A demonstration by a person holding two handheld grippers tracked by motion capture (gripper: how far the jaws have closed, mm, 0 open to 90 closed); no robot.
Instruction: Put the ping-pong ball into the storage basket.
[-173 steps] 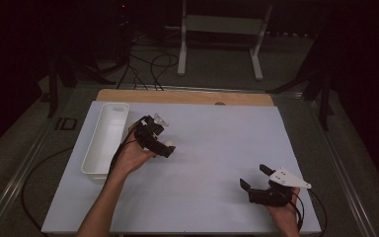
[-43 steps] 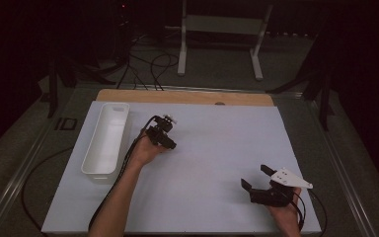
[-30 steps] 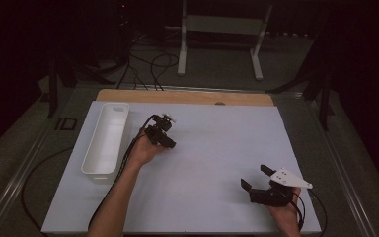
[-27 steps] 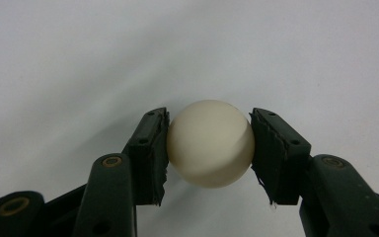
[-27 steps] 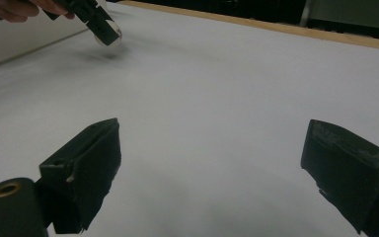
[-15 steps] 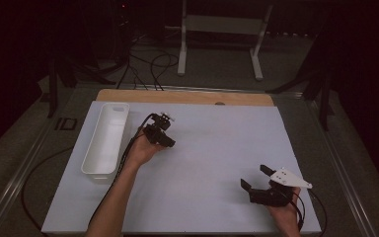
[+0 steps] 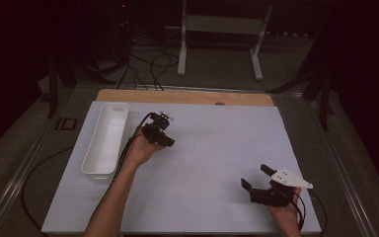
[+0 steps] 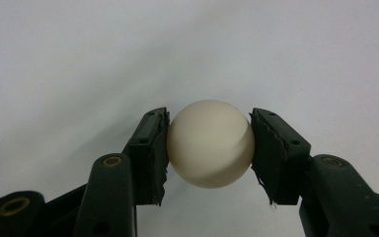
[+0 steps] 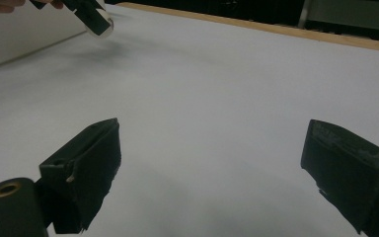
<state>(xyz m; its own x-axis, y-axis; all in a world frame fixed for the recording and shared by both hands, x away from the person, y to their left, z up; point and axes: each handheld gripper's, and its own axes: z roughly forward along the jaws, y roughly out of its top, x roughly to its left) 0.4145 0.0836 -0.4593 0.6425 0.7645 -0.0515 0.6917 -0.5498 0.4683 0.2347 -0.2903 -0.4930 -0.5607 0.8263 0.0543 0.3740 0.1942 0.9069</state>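
balls: 1 [image 8: 210, 143] (cream) | trays: 1 [image 7: 94, 164] | grippers: 2

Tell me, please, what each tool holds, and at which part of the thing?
The left tool holds a white ball, pads pressing its two opposite sides. The right tool is open and holds nothing.

Tray [image 7: 104, 138] lies lengthwise along the left side of the tabletop [image 7: 212, 148]. Just right of the tray's far half: left claw [image 8: 209, 143], with a ball [image 8: 210, 143] between its jaws, pads touching it on both sides. Right claw [image 7: 254, 178] sits at the near right corner of the tabletop, well apart from the left one. A stand [image 7: 222, 29] is on the floor beyond the far edge.
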